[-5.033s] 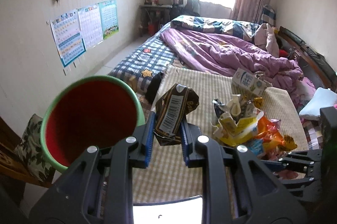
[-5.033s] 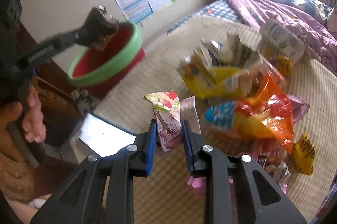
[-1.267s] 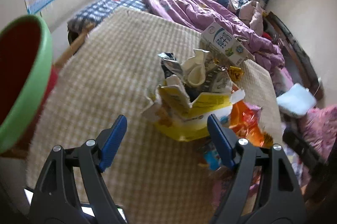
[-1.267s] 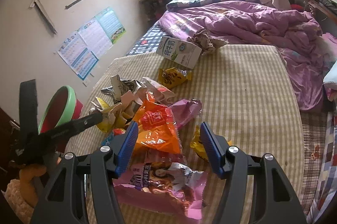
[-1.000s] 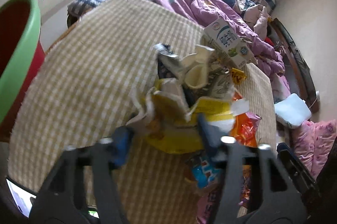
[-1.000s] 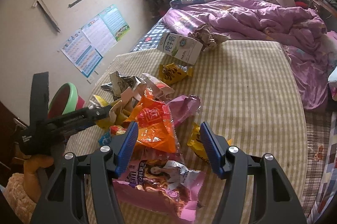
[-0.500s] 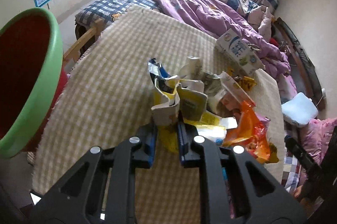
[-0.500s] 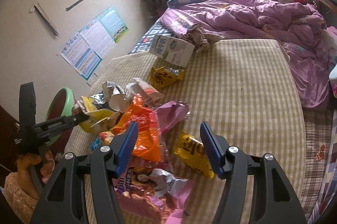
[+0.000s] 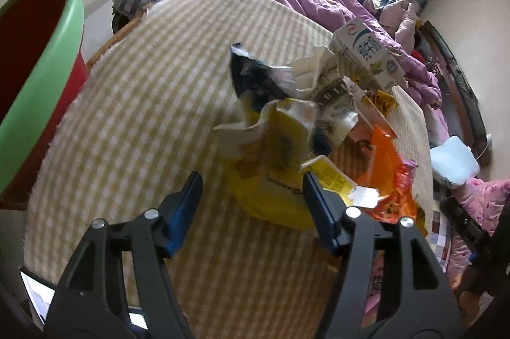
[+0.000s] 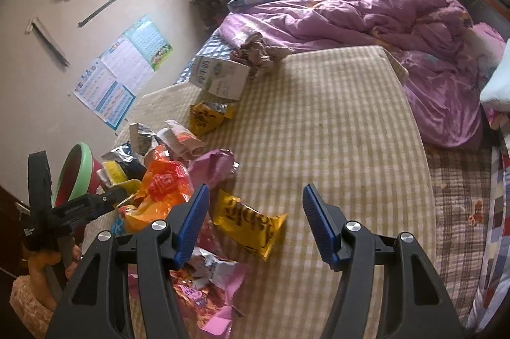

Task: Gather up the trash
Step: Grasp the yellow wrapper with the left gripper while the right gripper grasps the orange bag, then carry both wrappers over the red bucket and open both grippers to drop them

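The left gripper [image 9: 251,195], clamped on the yellow carton [image 9: 274,167] half a second ago, is now spread wide and empty, so this grasp has probably failed and the carton lies mid-frame, while the right gripper [image 10: 255,211] hangs open above the snack bag [image 10: 248,219].

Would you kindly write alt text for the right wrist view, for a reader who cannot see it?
The open right gripper hovers above a checked mat strewn with snack wrappers, a yellow packet lying just ahead of its left finger. At far left, the left gripper reaches into the wrapper pile beside a green-rimmed red bin; a purple quilt lies beyond.
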Tool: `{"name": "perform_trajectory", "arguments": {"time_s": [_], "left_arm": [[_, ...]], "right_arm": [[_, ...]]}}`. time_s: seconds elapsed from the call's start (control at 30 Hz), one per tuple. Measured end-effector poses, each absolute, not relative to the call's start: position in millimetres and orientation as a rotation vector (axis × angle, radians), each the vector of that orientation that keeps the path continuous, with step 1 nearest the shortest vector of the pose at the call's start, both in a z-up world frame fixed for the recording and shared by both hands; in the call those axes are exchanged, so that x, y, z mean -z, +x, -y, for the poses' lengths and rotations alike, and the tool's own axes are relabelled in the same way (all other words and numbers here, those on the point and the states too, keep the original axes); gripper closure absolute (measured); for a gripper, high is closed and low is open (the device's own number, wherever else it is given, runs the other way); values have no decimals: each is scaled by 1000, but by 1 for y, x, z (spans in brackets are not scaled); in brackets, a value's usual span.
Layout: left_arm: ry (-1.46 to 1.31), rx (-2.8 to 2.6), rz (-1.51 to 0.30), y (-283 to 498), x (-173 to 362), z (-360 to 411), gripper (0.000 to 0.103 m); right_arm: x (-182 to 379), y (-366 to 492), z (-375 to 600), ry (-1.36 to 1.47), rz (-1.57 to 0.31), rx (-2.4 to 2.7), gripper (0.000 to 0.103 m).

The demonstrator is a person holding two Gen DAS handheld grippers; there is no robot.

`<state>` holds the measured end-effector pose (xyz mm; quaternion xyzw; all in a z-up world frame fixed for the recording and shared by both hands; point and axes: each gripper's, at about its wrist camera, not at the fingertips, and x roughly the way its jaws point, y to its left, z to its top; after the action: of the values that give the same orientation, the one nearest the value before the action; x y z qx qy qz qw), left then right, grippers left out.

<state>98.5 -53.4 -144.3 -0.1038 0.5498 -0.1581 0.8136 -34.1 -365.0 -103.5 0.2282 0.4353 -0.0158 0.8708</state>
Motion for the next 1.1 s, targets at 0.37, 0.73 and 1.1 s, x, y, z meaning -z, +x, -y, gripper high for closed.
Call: {"name": "perform_trajectory", "arguments": {"time_s": [0.37, 0.73, 1.1], "left_arm": [[-263, 354, -1185, 100, 146, 61, 73], [-252, 352, -1050, 89, 104, 42, 93], [-243, 311, -994, 76, 94, 19, 93]], "right_arm": [[106, -36, 354, 482, -918, 6, 44], [102, -16, 325, 544, -944, -143, 40], [118, 1, 310, 591, -1012, -165, 53]]}}
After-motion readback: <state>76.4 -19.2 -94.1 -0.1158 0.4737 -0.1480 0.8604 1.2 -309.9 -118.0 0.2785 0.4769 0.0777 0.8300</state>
